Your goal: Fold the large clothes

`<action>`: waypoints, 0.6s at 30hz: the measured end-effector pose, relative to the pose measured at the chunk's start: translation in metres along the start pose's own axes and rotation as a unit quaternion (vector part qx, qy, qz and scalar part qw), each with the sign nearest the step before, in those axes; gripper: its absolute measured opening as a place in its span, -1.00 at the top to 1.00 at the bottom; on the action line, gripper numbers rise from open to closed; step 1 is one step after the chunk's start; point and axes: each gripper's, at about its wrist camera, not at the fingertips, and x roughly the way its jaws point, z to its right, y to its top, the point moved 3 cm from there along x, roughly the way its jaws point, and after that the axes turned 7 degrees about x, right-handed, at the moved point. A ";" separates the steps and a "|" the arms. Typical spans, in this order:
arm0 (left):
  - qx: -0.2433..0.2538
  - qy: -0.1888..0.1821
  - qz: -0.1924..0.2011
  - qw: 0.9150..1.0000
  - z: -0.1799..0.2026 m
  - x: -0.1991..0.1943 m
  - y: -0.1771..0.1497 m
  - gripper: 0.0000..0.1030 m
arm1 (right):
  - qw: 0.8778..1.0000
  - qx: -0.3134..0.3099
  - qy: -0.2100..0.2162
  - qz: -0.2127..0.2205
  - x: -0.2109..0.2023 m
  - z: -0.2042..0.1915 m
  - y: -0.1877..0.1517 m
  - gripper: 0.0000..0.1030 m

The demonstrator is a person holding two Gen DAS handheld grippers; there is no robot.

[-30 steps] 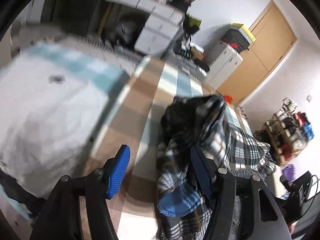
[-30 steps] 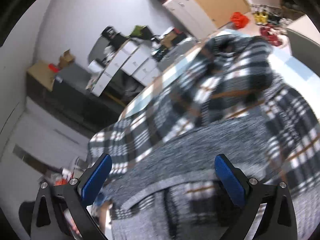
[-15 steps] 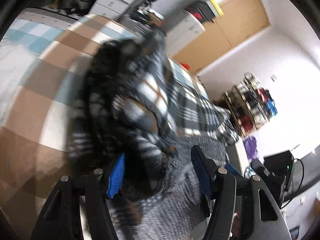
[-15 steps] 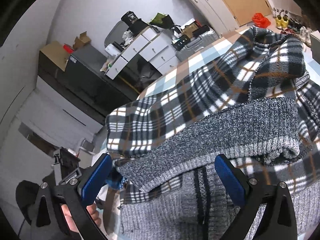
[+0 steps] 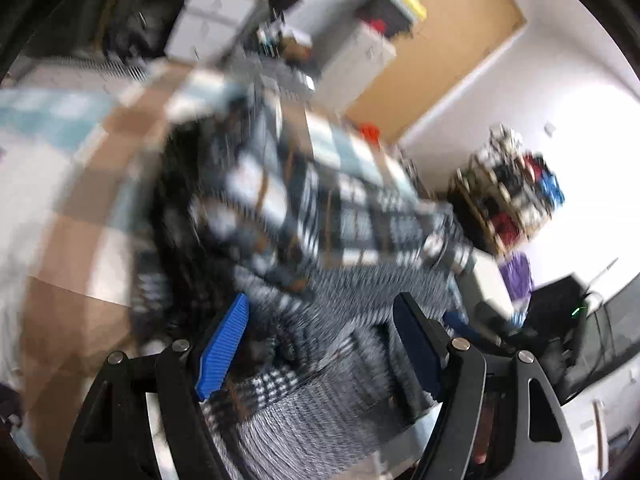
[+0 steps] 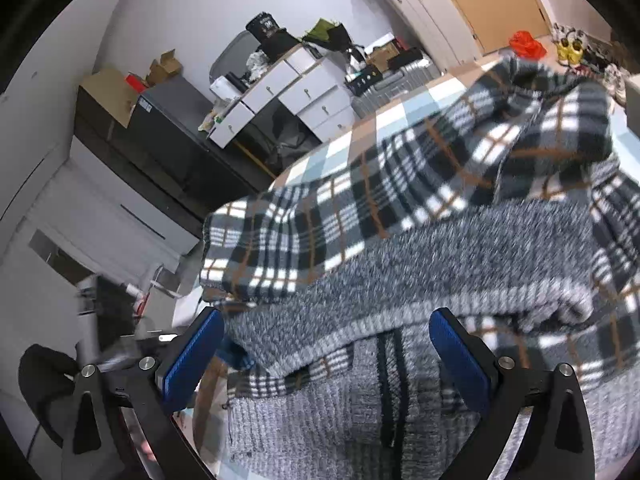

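Observation:
A large plaid fleece garment [image 6: 400, 200] with grey knit parts [image 6: 440, 264] lies crumpled on a checked bed cover [image 6: 360, 132]. In the blurred left wrist view the same garment [image 5: 288, 208] lies ahead on the checked cover [image 5: 92, 184]. My left gripper [image 5: 320, 344] is open, its blue pads on either side of the grey knit fabric [image 5: 332, 320] below it. My right gripper [image 6: 324, 360] is open wide above the grey knit hem. Neither holds cloth.
White drawer units [image 6: 288, 92] and a black cabinet [image 6: 160, 132] stand beyond the bed. A wooden door [image 5: 440, 40], a white cabinet [image 5: 352, 64] and a shoe rack [image 5: 516, 196] are at the right. A black chair [image 6: 44, 372] is low left.
The left gripper has swung from the bare bed cover onto the garment and closer over the grey knit part. The right gripper has drawn back slightly, showing more of the garment. Both stayed open.

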 end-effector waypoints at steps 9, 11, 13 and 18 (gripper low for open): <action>0.140 0.045 -0.036 0.988 0.067 0.058 0.106 -0.48 | 0.994 -0.064 -0.072 0.060 -0.025 0.006 0.105 -1.00; 0.158 0.061 -0.060 0.984 0.063 0.095 0.120 -0.48 | 0.988 -0.089 -0.115 0.048 -0.005 0.011 0.143 -1.00; 0.117 0.078 -0.102 0.985 0.035 0.133 0.131 -0.47 | 0.986 -0.066 -0.153 0.024 0.022 0.034 0.175 -1.00; 0.001 0.066 -0.158 0.985 -0.036 0.151 0.116 -0.47 | 0.950 -0.041 -0.297 -0.089 0.079 0.102 0.197 -0.53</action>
